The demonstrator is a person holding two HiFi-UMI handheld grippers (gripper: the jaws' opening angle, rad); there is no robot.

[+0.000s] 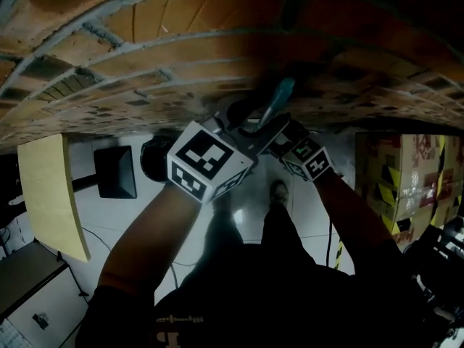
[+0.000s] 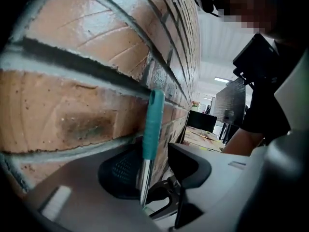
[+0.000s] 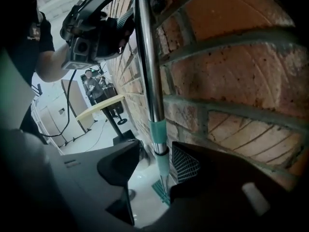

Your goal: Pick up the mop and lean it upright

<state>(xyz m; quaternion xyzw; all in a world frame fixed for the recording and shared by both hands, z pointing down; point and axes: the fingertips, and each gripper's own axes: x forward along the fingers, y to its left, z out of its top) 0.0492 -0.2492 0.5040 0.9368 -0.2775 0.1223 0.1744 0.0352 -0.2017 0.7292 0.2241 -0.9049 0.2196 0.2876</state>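
In the head view the left gripper [image 1: 246, 125] and the right gripper [image 1: 290, 140] meet close to a rough brick wall [image 1: 181, 42] of orange blocks and grey mortar lines. The teal, rounded grip of the mop [image 1: 279, 100] pokes out above them. The left gripper's boxy marker cube [image 1: 205, 162] sits toward the camera, and a glossy white floor [image 1: 239, 216] lies beneath both. A pale flat board [image 1: 52, 194] is well off beyond the left gripper. The jaws themselves are not legible here. The left gripper view shows them spread apart. The mop's matt teal grip [image 2: 153, 124] passes into a bare metal shaft between them, just beside the dimpled black pad [image 2: 120, 170], with a clear gap to the smooth grey jaw opposite. The handle stands upright against the pitted bricks. The right gripper view alone shows the lower mop. A mirror-bright chrome pole [image 3: 148, 57] runs down to a teal collar [image 3: 158, 132], with a ribbed teal mop head [image 3: 159, 190] on the floor below. These jaws also stand wide, the pole between them and nearer the mesh-textured pad [image 3: 186, 163]. The left gripper appears higher up the pole.
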